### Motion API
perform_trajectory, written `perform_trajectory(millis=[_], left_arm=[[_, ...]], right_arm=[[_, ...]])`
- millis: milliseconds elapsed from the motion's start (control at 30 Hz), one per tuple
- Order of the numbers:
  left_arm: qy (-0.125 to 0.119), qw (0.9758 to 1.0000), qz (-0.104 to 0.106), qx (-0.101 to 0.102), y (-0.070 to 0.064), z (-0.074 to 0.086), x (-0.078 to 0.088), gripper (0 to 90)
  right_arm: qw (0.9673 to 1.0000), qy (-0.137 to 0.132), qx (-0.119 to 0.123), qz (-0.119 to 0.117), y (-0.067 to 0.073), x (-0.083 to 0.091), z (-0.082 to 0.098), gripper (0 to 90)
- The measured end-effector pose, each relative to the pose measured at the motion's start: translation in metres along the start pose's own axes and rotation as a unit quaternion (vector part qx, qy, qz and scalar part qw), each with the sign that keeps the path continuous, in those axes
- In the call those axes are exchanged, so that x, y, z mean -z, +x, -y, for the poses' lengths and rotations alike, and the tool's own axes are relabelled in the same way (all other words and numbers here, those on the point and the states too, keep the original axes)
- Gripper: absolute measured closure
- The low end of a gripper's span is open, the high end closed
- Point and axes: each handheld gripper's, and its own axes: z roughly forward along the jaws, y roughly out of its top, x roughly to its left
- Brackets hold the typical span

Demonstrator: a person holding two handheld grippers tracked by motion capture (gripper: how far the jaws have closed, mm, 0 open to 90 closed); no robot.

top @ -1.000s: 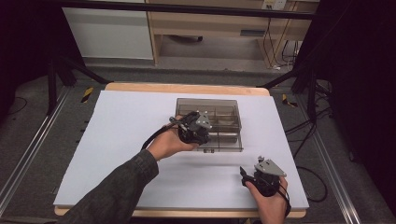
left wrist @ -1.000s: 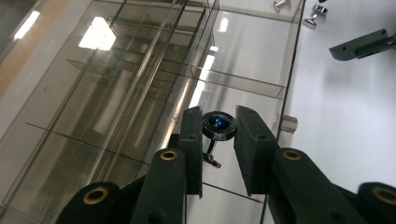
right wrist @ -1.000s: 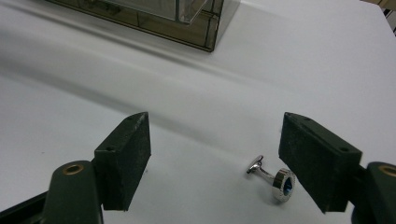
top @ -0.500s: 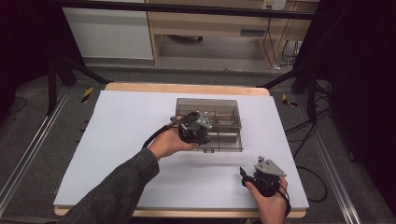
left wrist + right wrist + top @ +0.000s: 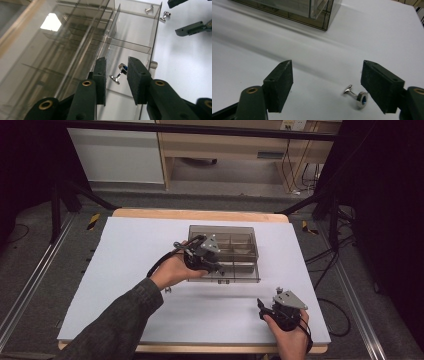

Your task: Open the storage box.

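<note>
Left gripper view: three cufflinks (image 5: 119,75).

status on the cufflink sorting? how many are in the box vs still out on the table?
Done: one silver cufflink with a blue face lies in a compartment of the smoky clear plastic divider box, between the open left gripper; it looks just dropped. In hand: nothing gripped; the open right gripper brackets a second silver cufflink on the white table. Left: that one, plus two more small silver cufflinks beside the box.
</note>
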Motion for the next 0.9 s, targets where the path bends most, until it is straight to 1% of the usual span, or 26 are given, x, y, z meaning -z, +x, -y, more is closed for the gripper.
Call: perform_trajectory(millis=[67, 133, 233, 300, 333, 367, 400, 433, 467, 500, 533, 567, 600, 633, 667, 700, 733, 767, 800, 867, 900], left_arm=[[-0.014, 0.9999, -0.007, -0.001, 0.0, 0.002, 0.011, 67.1], [-0.021, 0.9997, -0.014, 0.0, -0.001, 0.004, 0.022, 65.8], [-0.029, 0.9992, -0.029, -0.001, -0.001, 0.009, 0.036, 60.4], [-0.036, 0.9984, -0.043, 0.003, -0.003, 0.013, 0.045, 56.9], [-0.039, 0.998, -0.05, 0.001, -0.004, 0.016, 0.049, 54.9], [-0.044, 0.9975, -0.056, -0.003, -0.005, 0.019, 0.053, 52.1], [-0.047, 0.9971, -0.059, -0.005, -0.006, 0.022, 0.056, 47.8], [-0.05, 0.9968, -0.063, -0.006, -0.007, 0.025, 0.059, 43.9], [-0.053, 0.9963, -0.068, -0.003, -0.009, 0.03, 0.062, 40.5], [-0.055, 0.996, -0.07, -0.001, -0.01, 0.033, 0.064, 37.0], [-0.056, 0.9956, -0.076, 0.001, -0.012, 0.038, 0.066, 33.9], [-0.056, 0.995, -0.082, 0.004, -0.014, 0.044, 0.069, 31.3], [-0.057, 0.9947, -0.085, 0.007, -0.015, 0.048, 0.07, 28.9], [-0.056, 0.9944, -0.089, 0.011, -0.017, 0.056, 0.072, 27.3], [-0.054, 0.9944, -0.09, 0.016, -0.018, 0.062, 0.074, 25.8], [-0.053, 0.9941, -0.092, 0.022, -0.019, 0.067, 0.076, 24.2], [-0.05, 0.9939, -0.095, 0.025, -0.02, 0.074, 0.078, 22.4], [-0.05, 0.9937, -0.096, 0.03, -0.02, 0.079, 0.079, 21.0], [-0.045, 0.9933, -0.101, 0.032, -0.021, 0.085, 0.081, 20.3], [-0.044, 0.9921, -0.11, 0.043, -0.021, 0.097, 0.084, 19.0], [-0.043, 0.9918, -0.11, 0.049, -0.021, 0.103, 0.086, 17.6]], right_arm=[[0.9998, 0.008, 0.017, 0.009, -0.003, 0.005, -0.008, 30.7], [0.9996, 0.015, 0.023, 0.004, -0.009, 0.01, -0.016, 34.2], [0.9989, 0.038, 0.024, -0.016, -0.022, 0.017, -0.028, 38.1], [0.9977, 0.055, 0.03, -0.025, -0.029, 0.018, -0.033, 39.8], [0.9972, 0.062, 0.03, -0.029, -0.033, 0.019, -0.035, 41.3], [0.9964, 0.072, 0.027, -0.036, -0.037, 0.019, -0.037, 41.9], [0.995, 0.084, 0.03, -0.046, -0.042, 0.017, -0.038, 43.1], [0.9938, 0.092, 0.034, -0.052, -0.044, 0.016, -0.039, 44.6], [0.9917, 0.106, 0.042, -0.059, -0.047, 0.014, -0.039, 45.6], [0.9882, 0.124, 0.058, -0.069, -0.049, 0.01, -0.039, 47.1], [0.9857, 0.135, 0.066, -0.077, -0.051, 0.007, -0.038, 48.7], [0.982, 0.147, 0.078, -0.09, -0.052, 0.004, -0.038, 49.4], [0.9771, 0.162, 0.088, -0.106, -0.054, 0.0, -0.037, 50.6], [0.9746, 0.17, 0.093, -0.112, -0.055, -0.002, -0.037, 51.7], [0.9701, 0.181, 0.107, -0.121, -0.057, -0.005, -0.036, 52.7], [0.9668, 0.19, 0.115, -0.126, -0.058, -0.007, -0.036, 54.0], [0.9645, 0.196, 0.124, -0.127, -0.058, -0.009, -0.037, 54.7], [0.9609, 0.206, 0.133, -0.129, -0.059, -0.01, -0.038, 54.8], [0.9596, 0.208, 0.137, -0.13, -0.059, -0.011, -0.039, 55.2], [0.955, 0.219, 0.15, -0.132, -0.059, -0.014, -0.04, 55.6], [0.9531, 0.222, 0.156, -0.133, -0.059, -0.016, -0.041, 56.3]])
